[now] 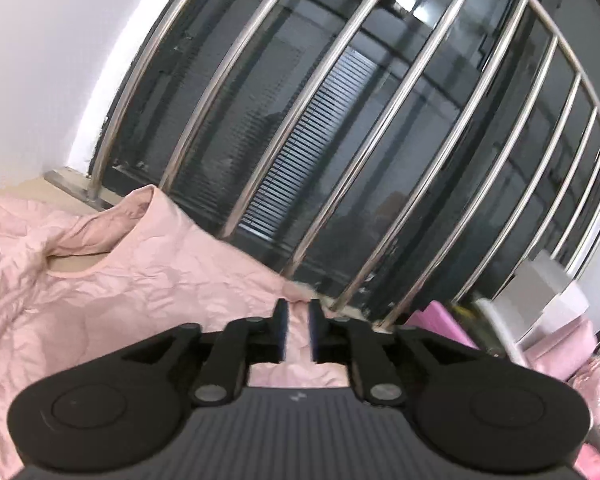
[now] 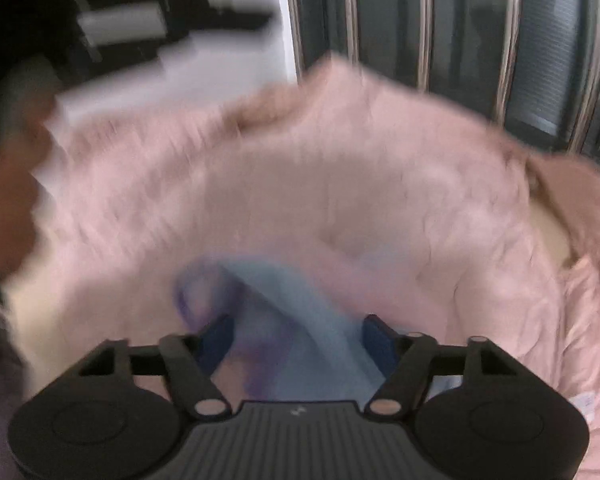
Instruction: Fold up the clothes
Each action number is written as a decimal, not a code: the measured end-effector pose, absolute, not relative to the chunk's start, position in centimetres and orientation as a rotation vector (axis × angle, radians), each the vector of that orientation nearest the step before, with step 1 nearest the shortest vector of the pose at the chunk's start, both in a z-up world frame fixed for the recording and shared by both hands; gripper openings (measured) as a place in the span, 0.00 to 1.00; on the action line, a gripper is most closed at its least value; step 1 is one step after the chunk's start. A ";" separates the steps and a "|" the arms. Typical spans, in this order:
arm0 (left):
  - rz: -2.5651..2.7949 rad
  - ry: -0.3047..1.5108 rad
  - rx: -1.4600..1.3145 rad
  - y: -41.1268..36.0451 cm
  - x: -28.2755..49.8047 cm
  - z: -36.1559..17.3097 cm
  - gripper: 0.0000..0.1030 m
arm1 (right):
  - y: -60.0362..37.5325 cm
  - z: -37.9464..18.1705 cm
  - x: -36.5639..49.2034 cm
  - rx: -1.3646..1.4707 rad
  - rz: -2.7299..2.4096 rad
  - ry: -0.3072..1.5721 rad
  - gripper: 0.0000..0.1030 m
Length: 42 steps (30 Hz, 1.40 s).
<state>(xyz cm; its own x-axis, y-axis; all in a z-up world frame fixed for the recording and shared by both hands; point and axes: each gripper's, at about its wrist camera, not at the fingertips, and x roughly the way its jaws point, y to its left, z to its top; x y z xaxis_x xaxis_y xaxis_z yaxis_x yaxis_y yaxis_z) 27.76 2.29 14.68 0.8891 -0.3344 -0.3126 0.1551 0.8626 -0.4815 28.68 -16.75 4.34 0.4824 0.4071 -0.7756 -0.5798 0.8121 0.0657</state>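
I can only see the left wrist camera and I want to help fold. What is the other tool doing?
Observer: The right tool has a blue and purple cloth between its fingers.
Operator: Is it squeezing the cloth tight?
Observer: I cannot tell, because that picture is very blurred. The fingers do stand well apart.
Operator: What is behind that cloth?
Observer: The pink cloth is spread wide behind it, and it fills most of the right wrist view.
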 end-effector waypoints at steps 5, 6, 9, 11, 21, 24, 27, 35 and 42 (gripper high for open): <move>-0.328 0.406 -0.385 1.3 27.7 14.2 0.68 | -21.2 7.0 29.8 0.082 0.399 0.706 0.04; -0.365 0.398 -0.362 0.9 27.5 14.1 0.79 | -22.5 8.3 29.2 0.152 0.380 0.631 0.05; -0.524 0.335 -0.285 -0.7 26.4 13.9 0.96 | -25.6 11.6 26.4 0.321 0.434 0.437 0.05; -0.567 0.317 -0.232 -2.0 25.9 13.7 0.99 | -27.2 13.3 24.7 0.412 0.470 0.336 0.05; -0.632 0.397 -0.282 -3.3 27.2 11.5 0.84 | -30.7 18.9 17.4 0.620 0.739 0.028 0.05; -0.748 0.358 -0.377 -2.2 26.7 12.2 0.13 | -31.4 19.2 17.1 0.677 0.827 -0.019 0.05; -0.737 0.335 -0.446 -1.4 26.3 13.1 0.04 | -31.6 18.9 17.4 0.683 0.784 -0.026 0.05; -0.253 0.585 -0.421 0.2 30.8 8.8 0.37 | -28.1 12.1 26.0 0.352 0.078 0.383 0.61; -0.178 0.587 -0.428 2.5 30.7 8.1 0.79 | -25.4 9.7 28.7 0.142 0.083 0.572 0.61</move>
<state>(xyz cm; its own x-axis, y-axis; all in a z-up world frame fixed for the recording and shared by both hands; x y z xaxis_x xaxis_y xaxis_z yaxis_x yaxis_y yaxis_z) 30.74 2.54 8.08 0.8205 -0.2813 -0.4977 0.0417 0.8977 -0.4386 28.65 -25.37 9.67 0.8377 0.1172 -0.5334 -0.0385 0.9869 0.1565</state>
